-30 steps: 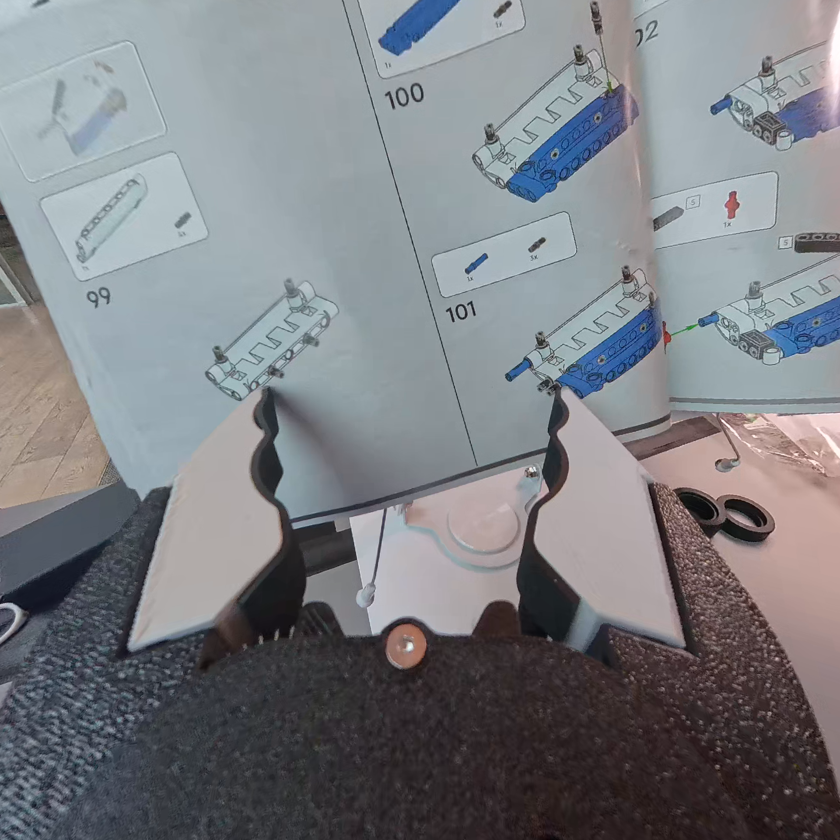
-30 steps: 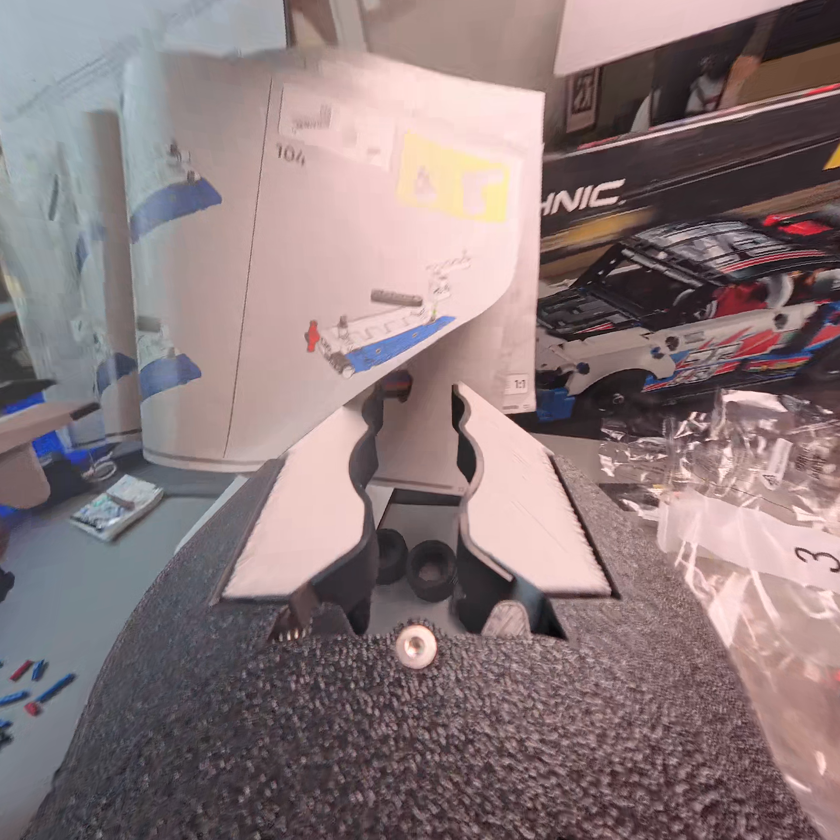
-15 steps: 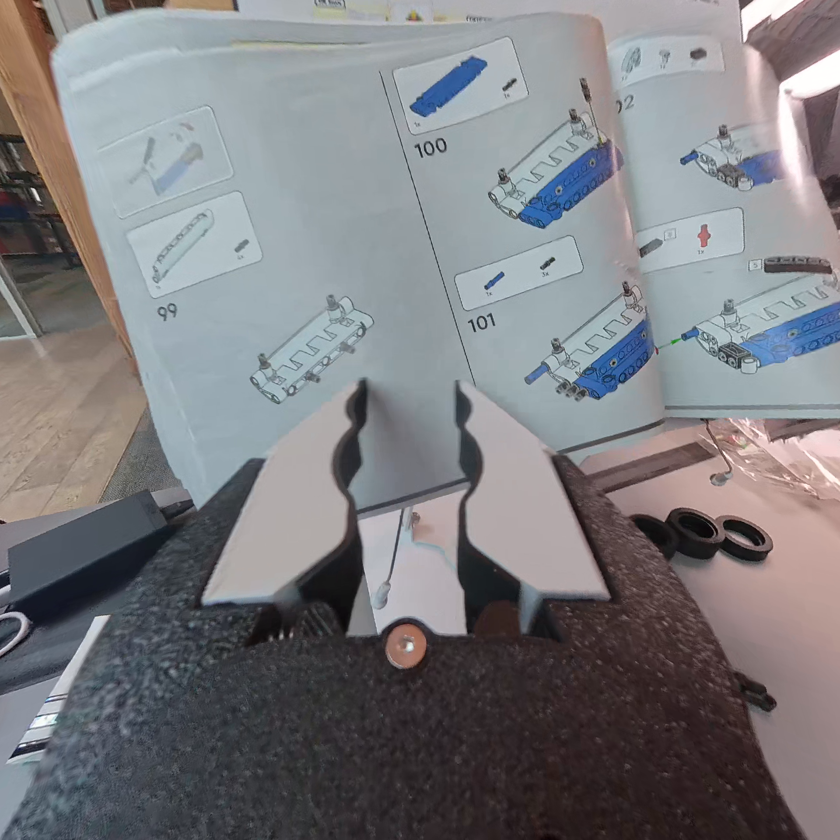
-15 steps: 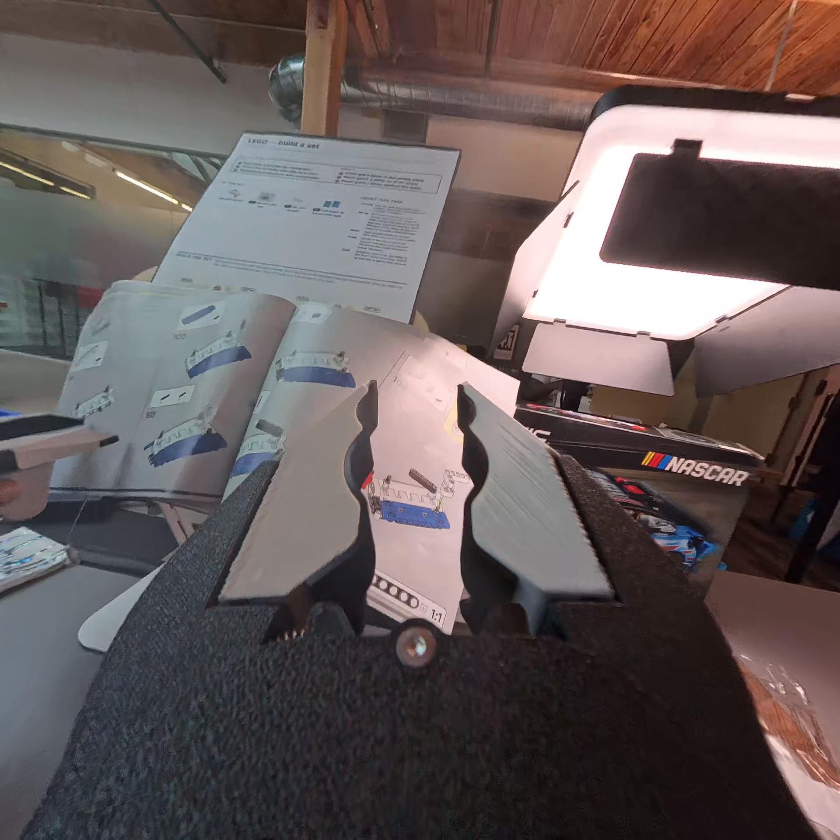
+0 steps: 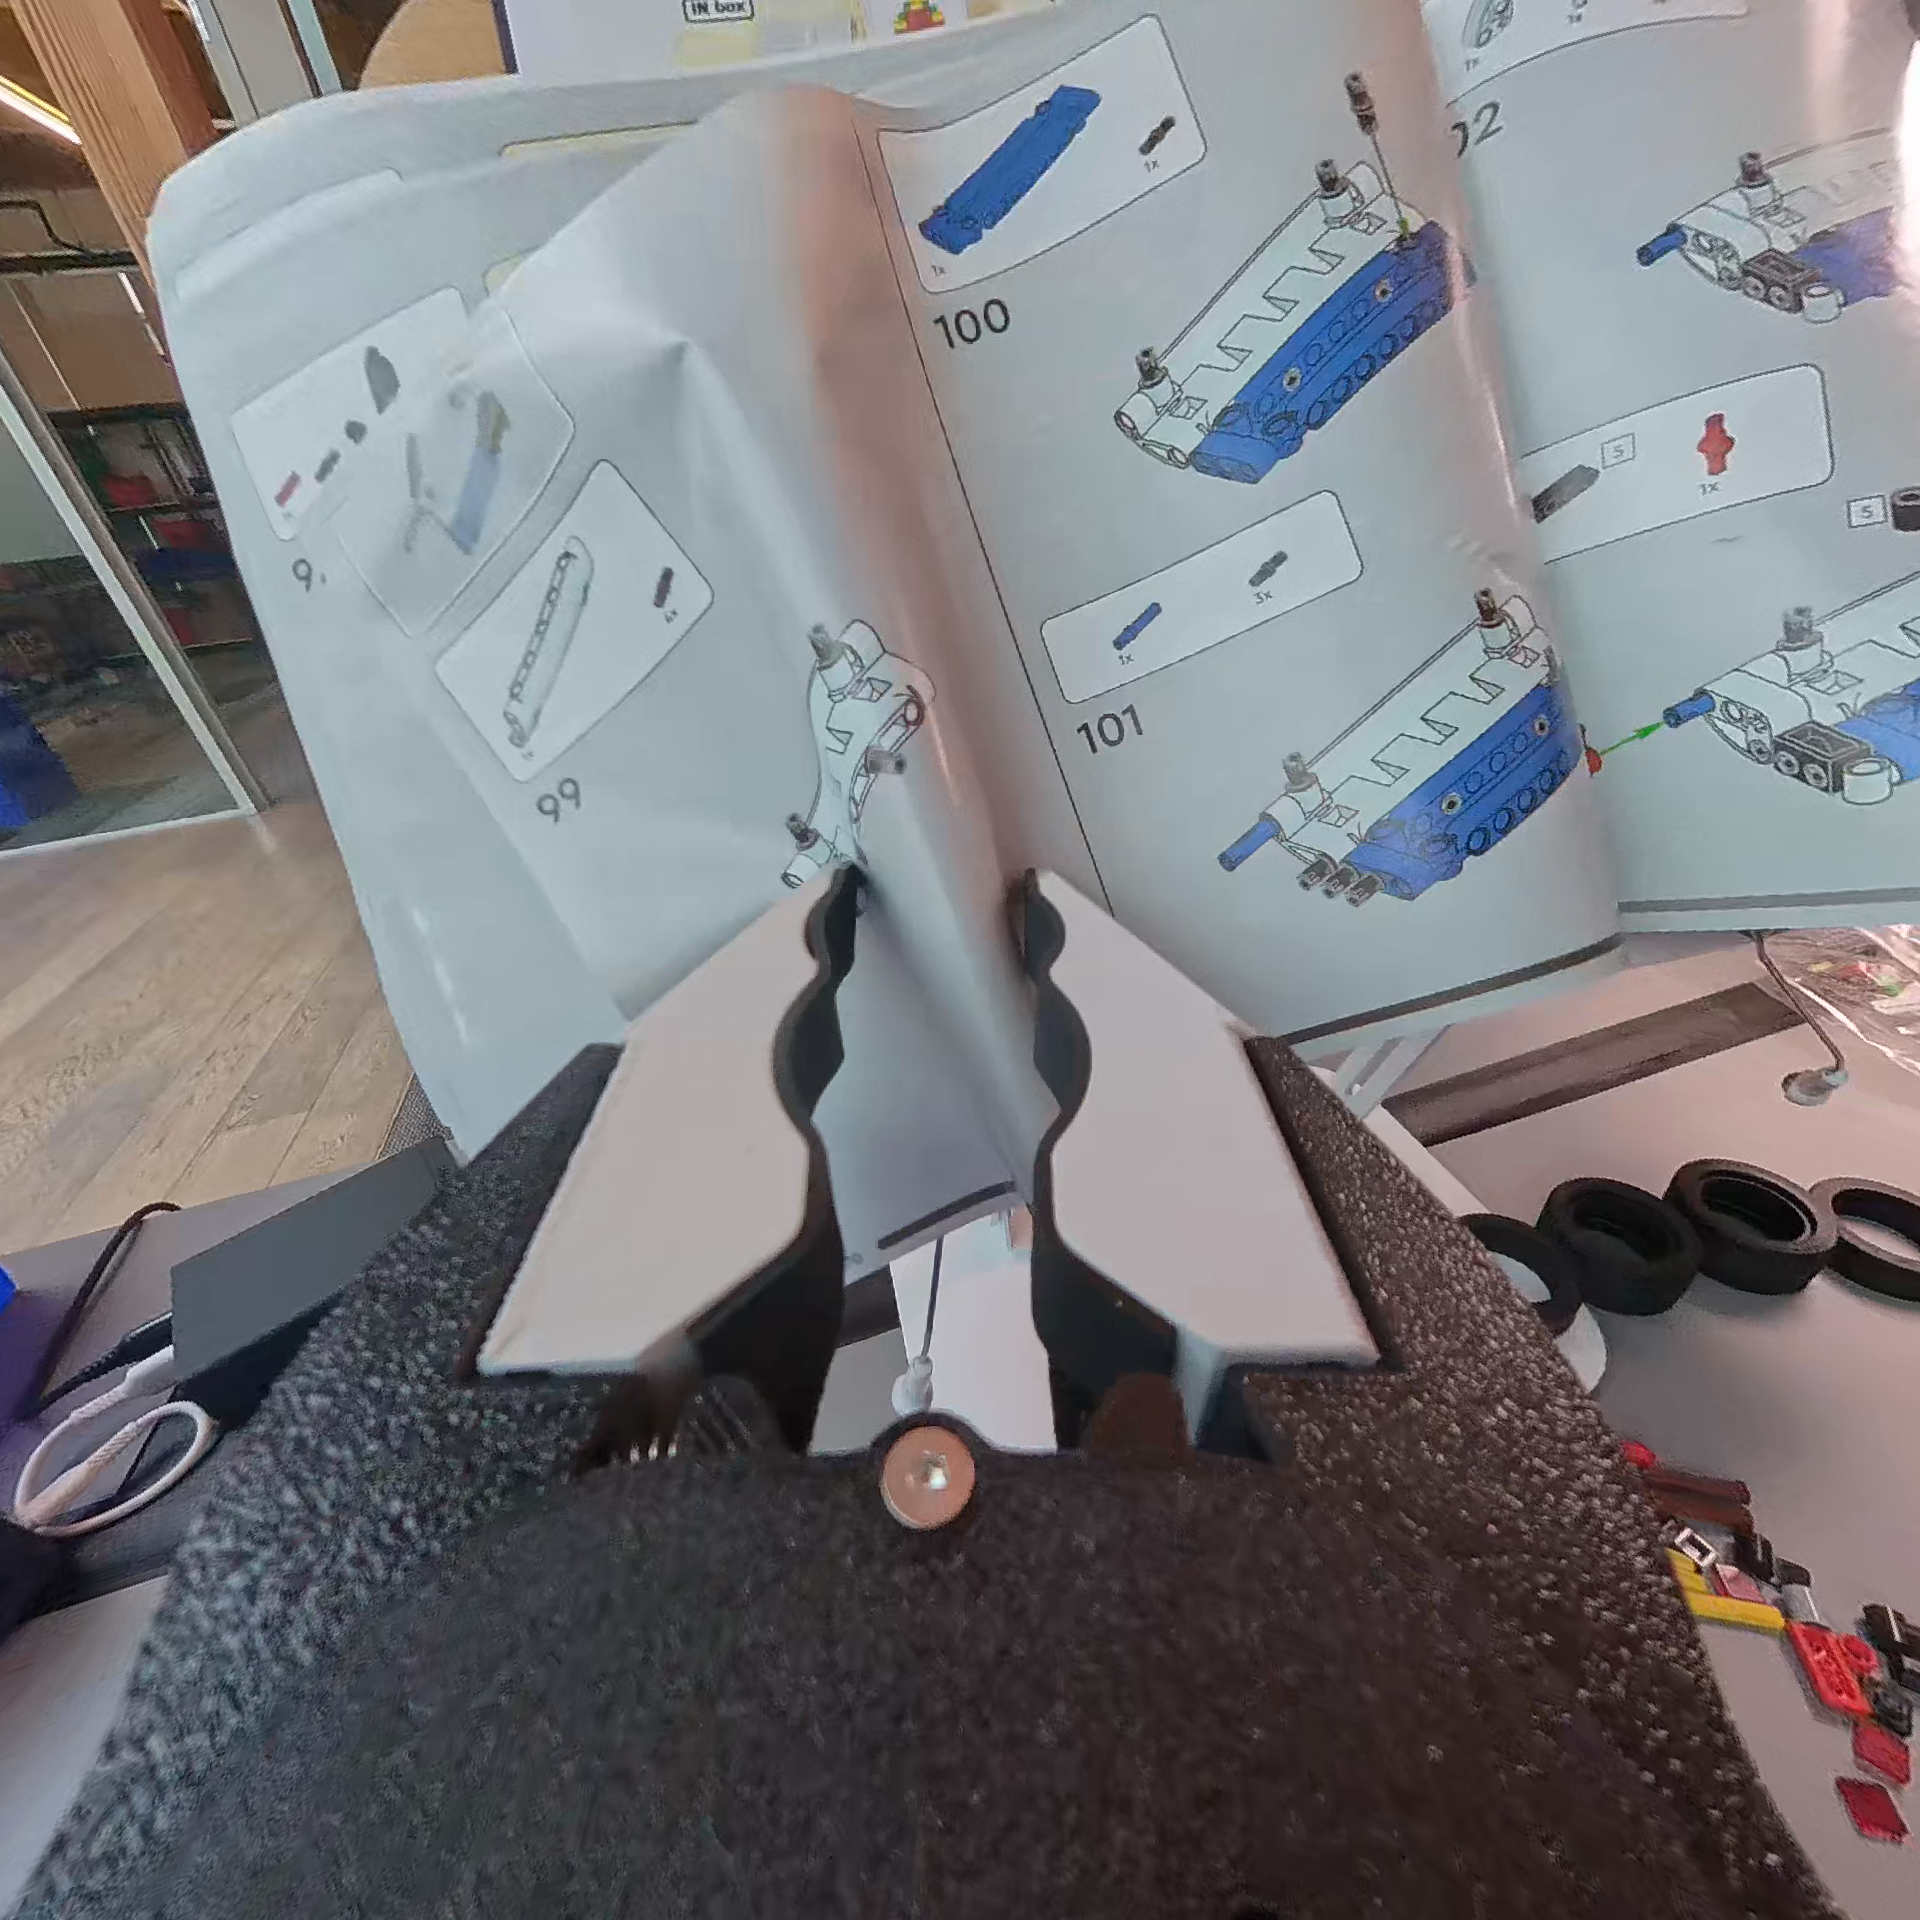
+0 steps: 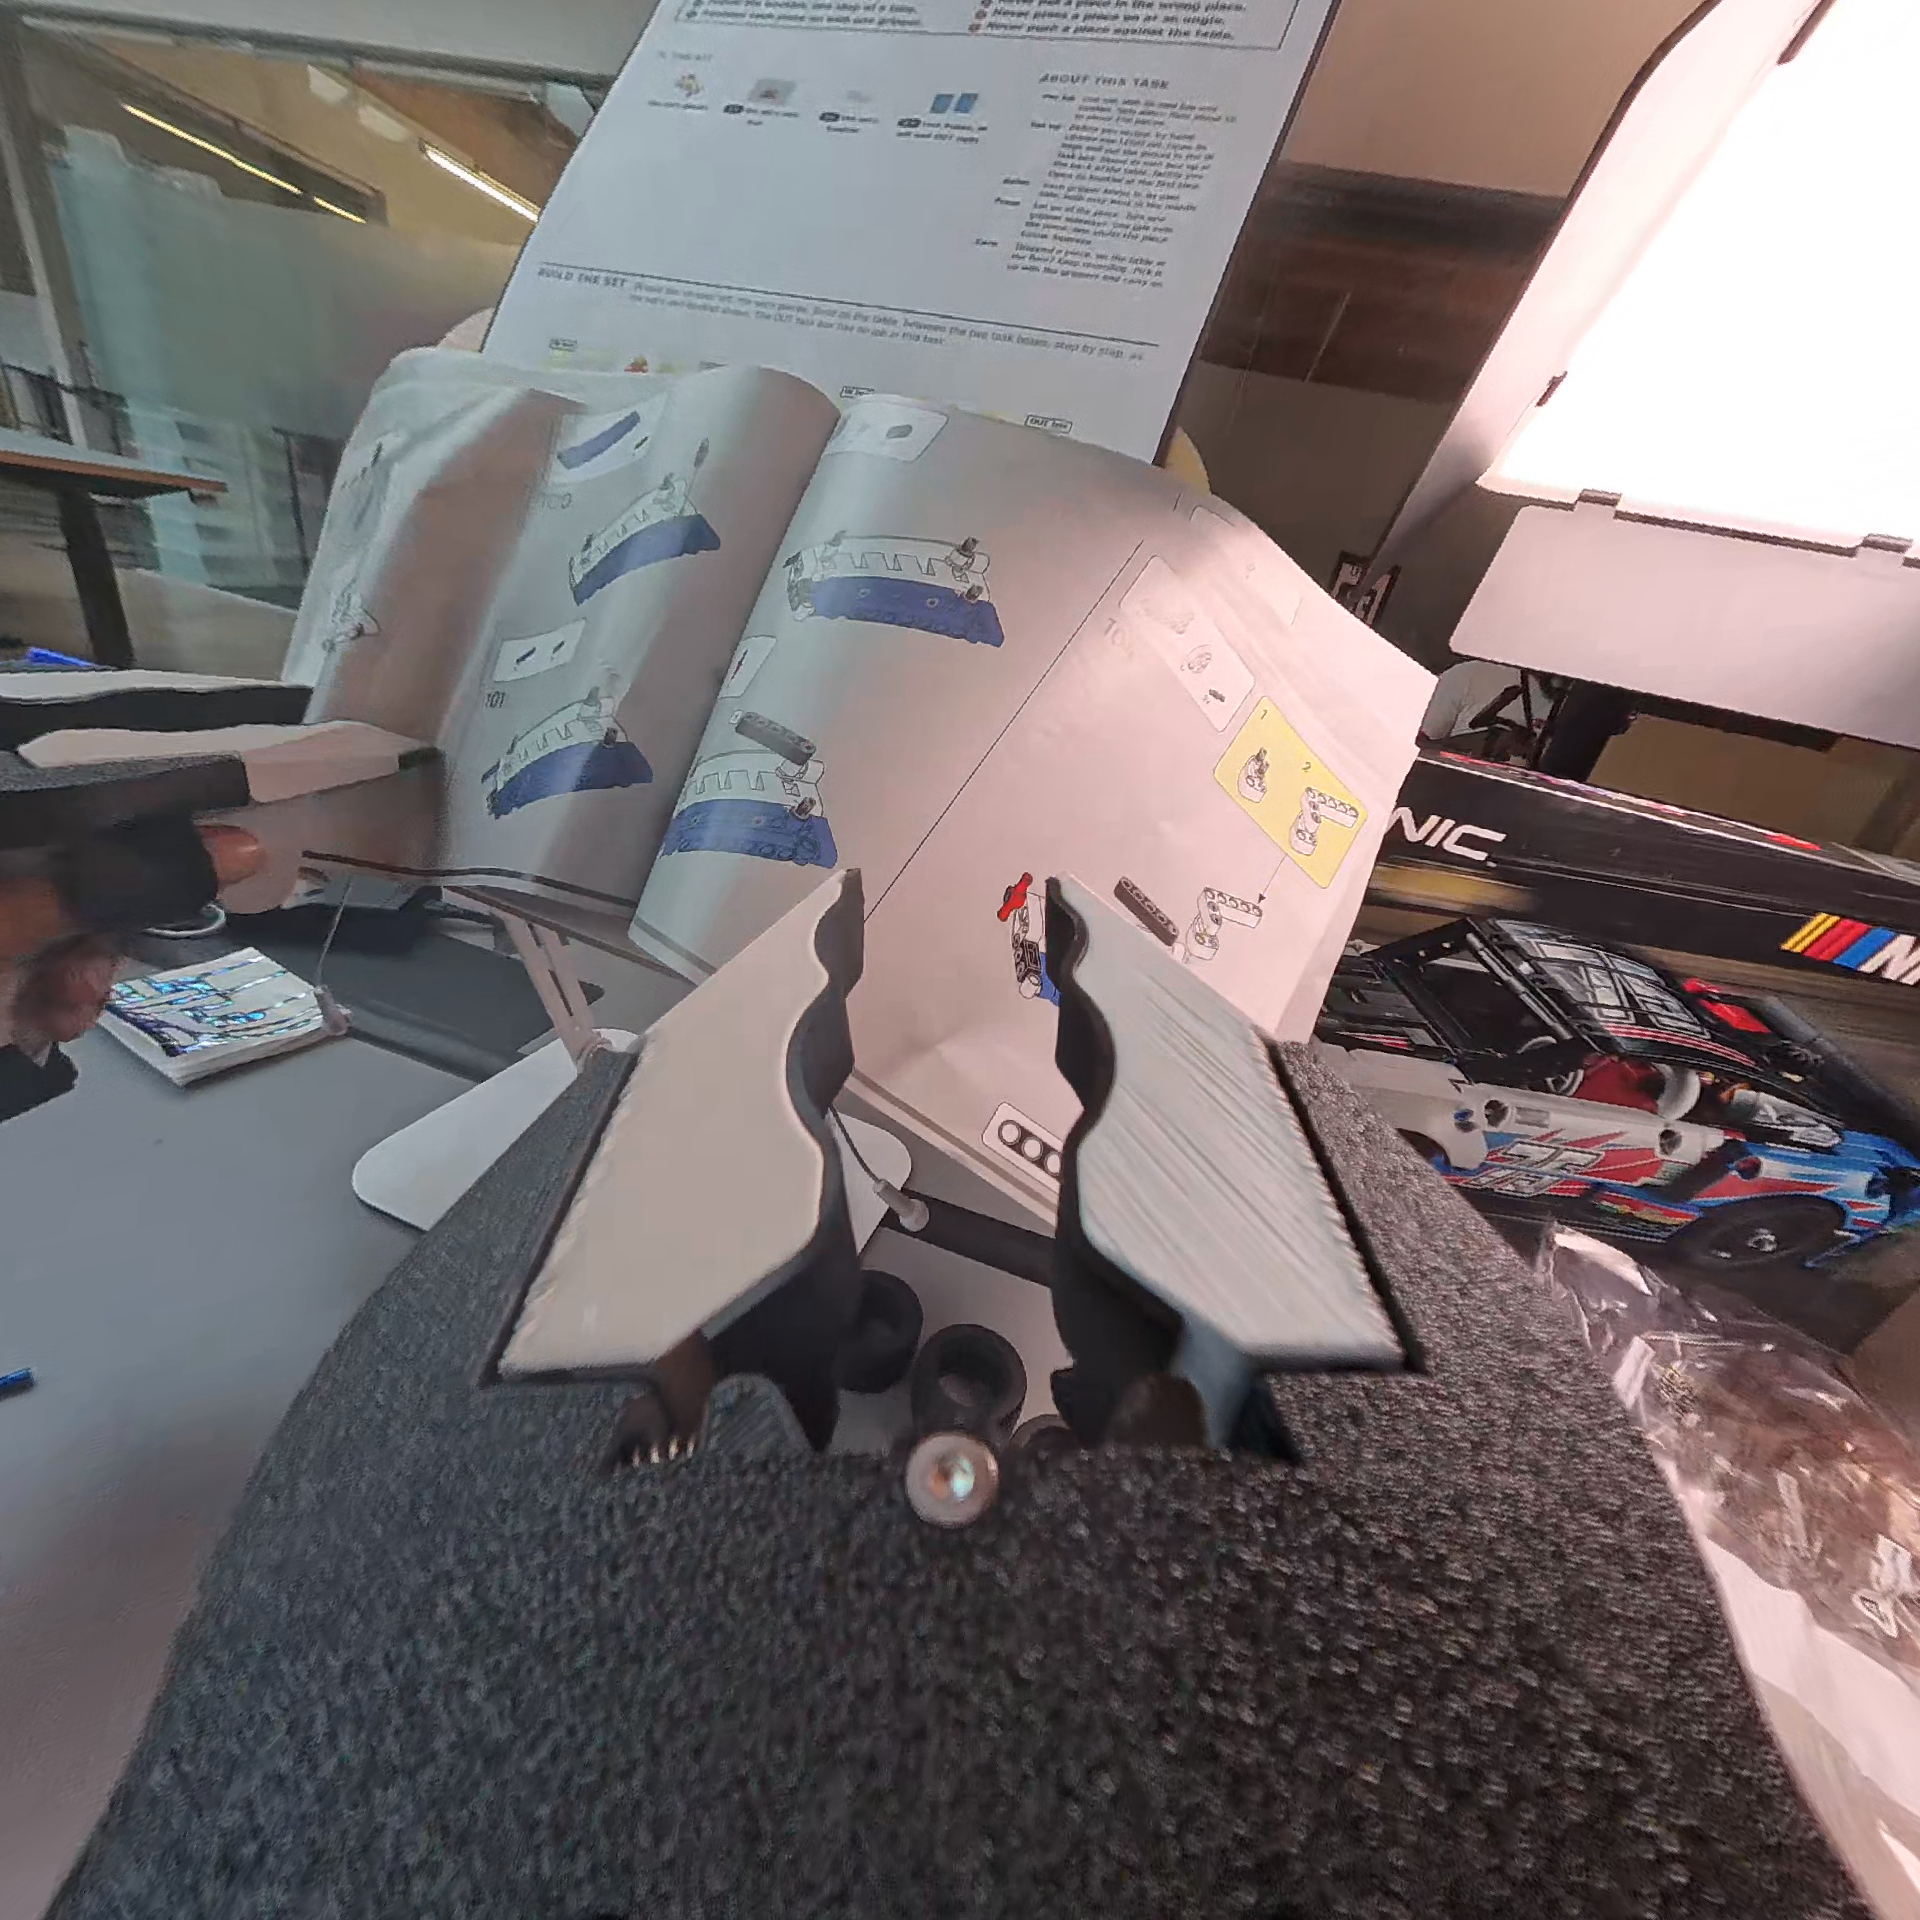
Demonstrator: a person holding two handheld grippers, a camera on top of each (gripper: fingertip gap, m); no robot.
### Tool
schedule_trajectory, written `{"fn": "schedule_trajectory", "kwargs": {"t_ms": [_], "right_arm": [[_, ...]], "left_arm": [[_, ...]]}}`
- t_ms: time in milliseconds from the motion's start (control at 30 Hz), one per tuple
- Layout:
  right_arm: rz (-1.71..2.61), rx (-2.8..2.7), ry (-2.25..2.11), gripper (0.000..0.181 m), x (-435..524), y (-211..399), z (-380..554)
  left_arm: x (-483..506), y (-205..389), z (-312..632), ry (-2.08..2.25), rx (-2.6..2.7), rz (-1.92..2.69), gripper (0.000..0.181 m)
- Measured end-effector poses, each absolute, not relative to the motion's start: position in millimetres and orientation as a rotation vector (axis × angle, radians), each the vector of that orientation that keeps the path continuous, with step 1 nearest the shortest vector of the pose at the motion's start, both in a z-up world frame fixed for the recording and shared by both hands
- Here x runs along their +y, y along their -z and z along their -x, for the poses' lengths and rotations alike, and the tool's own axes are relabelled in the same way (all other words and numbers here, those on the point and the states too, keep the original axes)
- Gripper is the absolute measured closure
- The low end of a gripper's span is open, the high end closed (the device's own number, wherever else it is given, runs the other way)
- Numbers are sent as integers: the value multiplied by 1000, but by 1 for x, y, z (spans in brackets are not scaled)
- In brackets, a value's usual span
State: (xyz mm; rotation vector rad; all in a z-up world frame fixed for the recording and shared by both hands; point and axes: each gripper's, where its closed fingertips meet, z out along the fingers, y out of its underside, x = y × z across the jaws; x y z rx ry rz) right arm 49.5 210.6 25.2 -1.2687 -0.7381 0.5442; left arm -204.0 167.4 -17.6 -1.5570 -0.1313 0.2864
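Note:
An open instruction booklet [image 5: 1247,416] stands on a white stand [image 6: 457,1153]. My left gripper [image 5: 940,883] is at the lower part of its left page [image 5: 644,582]. The jaws are narrow, with a raised fold of that page bunched between them. The page bows away from the booklet and an earlier page [image 5: 312,436] shows behind it. The left gripper also shows from the side in the right wrist view [image 6: 405,756], its tip on the page. My right gripper [image 6: 954,888] is empty, its jaws a little apart, in front of the booklet's right page [image 6: 1039,727].
Black tyres [image 5: 1745,1226] lie on the table right of the stand, two under the right gripper [image 6: 966,1371]. Loose bricks [image 5: 1839,1673] lie at the right. A black adapter [image 5: 281,1268] is at the left. A car-picture box [image 6: 1621,1091] and plastic bags [image 6: 1766,1455] are at the right. Tip to tip, the grippers are about 25 cm apart. My right tips are about 60 cm from the black adapter [image 5: 281,1268], my left tips only 35 cm.
My left jaws went from wide open to narrow and the page has buckled up between them. My right gripper pulled back from the right page's lower corner and now sits farther from it.

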Motion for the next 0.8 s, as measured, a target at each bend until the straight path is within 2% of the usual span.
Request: {"fn": "schedule_trajectory", "kwargs": {"t_ms": [100,367,633,667,700,767,800], "right_arm": [[1284,-751,-549,146,212,-18,-47],[1287,-843,-716,144,192,-9,-24],[1367,-863,-1391,106,154,-60,12],[1404,-890,-1422,107,157,-58,18],[1444,-927,-1417,119,161,-53,24],[1486,-970,-1392,162,172,-43,28],[1506,-946,-1366,167,182,-41,25]], "left_arm": [[162,12,197,-269,-122,1538,164],[138,-38,132,-152,29,1359,167],[149,-35,40,-203,350,1331,168],[151,-31,32,-217,383,1337,168],[153,-26,25,-232,417,1340,168],[150,-21,13,-261,476,1322,156],[145,-21,10,-266,495,1305,151]]}}
